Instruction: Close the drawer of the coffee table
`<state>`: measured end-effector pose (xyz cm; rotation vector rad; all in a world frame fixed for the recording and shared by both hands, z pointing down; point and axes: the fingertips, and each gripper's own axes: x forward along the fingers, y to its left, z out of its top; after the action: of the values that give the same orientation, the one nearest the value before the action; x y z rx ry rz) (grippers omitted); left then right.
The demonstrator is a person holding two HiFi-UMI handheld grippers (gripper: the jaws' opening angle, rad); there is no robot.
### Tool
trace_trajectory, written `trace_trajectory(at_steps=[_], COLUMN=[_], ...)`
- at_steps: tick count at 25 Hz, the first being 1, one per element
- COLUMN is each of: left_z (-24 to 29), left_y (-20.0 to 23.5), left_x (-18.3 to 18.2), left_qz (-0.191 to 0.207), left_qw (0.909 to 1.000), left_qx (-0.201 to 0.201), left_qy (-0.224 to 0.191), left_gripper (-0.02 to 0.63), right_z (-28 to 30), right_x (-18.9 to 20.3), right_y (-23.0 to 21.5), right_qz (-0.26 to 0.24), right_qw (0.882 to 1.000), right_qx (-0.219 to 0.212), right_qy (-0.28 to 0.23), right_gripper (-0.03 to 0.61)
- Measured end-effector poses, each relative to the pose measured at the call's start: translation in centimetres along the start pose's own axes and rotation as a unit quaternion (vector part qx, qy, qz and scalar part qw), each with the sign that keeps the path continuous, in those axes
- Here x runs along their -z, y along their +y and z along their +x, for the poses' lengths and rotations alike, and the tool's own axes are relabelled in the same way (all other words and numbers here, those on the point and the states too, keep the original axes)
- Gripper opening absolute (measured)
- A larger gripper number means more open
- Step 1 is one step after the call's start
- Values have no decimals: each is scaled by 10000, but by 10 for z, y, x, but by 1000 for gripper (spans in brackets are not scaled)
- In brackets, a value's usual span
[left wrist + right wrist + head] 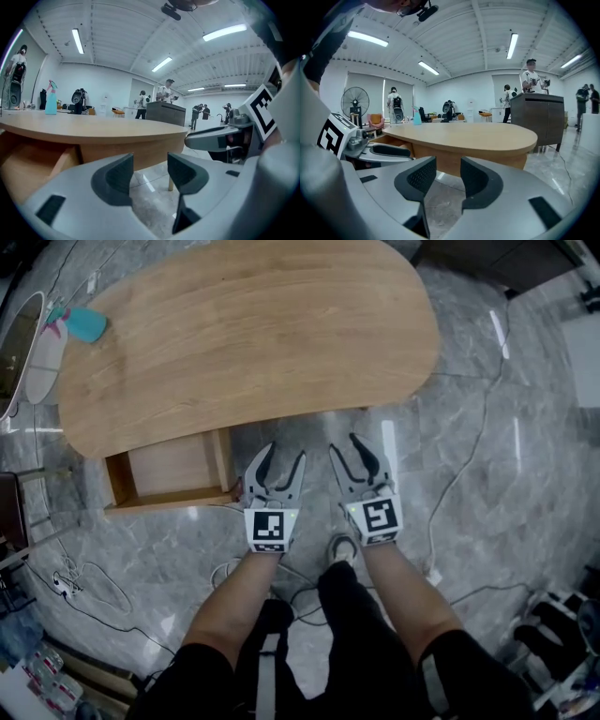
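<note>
Head view: oval wooden coffee table (253,334) fills the upper centre of the frame. Its drawer (173,470) is pulled open, sticking out from under the table's near edge at left of centre, and the inside looks empty. The left gripper (284,460) is just right of the drawer's front corner, low centre of the frame, tips pointing toward the table edge. The right gripper (344,448) is just beside it on the right, pointing the same way. The two are side by side, not touching.

Left gripper view: jaws apart, only floor and table edge seen through the gap, nothing held. Right gripper view: jaws apart with a narrower gap, nothing between them either.

A teal spray bottle (84,324) lies on the tabletop near its upper-left end. Grey marble floor (469,456) with a white cable (459,474) running across it at right. The person's legs are in the bottom centre of the frame.
</note>
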<state>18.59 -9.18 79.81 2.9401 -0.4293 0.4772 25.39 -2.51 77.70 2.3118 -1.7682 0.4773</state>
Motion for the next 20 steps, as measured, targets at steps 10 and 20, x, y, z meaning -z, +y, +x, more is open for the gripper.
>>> trace_trajectory(at_steps=[10,20], left_z=[-72,-120], left_y=[-6,24], left_x=[-60,-94], left_qz=[-155,-328], left_qw=[9998,9968], left_qx=[-149,-708], left_qy=[-2,-144], left_gripper=[221,221], right_z=[-56,-92], right_x=[-58,-97], right_y=[34,26], right_qz=[285,513], right_qw=[9995,9981], right_qx=[53,48], right_qy=[-135,-350], right_gripper=[144,144])
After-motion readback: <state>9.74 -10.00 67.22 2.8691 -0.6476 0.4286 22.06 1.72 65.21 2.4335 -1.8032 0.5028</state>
